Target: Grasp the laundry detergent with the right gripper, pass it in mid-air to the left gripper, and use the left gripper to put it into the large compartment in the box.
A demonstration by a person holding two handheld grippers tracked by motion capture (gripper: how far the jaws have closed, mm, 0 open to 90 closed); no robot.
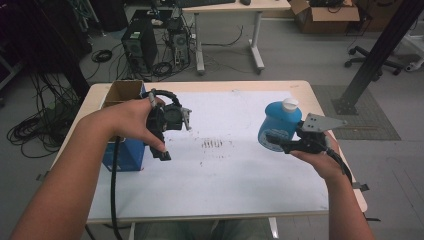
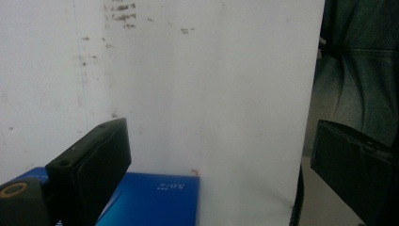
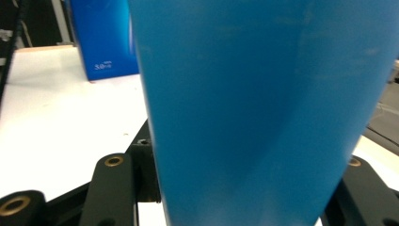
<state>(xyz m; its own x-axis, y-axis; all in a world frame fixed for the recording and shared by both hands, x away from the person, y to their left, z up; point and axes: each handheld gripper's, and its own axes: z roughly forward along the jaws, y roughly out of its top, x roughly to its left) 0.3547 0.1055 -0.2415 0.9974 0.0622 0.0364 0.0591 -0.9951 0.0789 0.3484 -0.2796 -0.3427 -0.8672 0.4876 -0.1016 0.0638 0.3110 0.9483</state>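
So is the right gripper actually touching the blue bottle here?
Touching. In the right gripper view the blue bottle sits between the right gripper's jaws; the high view shows it lifted above the table.

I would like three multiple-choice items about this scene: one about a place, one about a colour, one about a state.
1. Where does the blue box stand?
A. the table's left edge
B. the table's right edge
C. the floor

2. What colour is the cap of the blue bottle?
A. red
B. white
C. black

3. How is the left gripper?
A. shut on the box
B. shut on the bottle
C. open and empty

Answers:
1. A: the high view shows it at the left edge.
2. B: the cap is white.
3. C: its fingers stand wide apart, white table between them; the right gripper holds the bottle.
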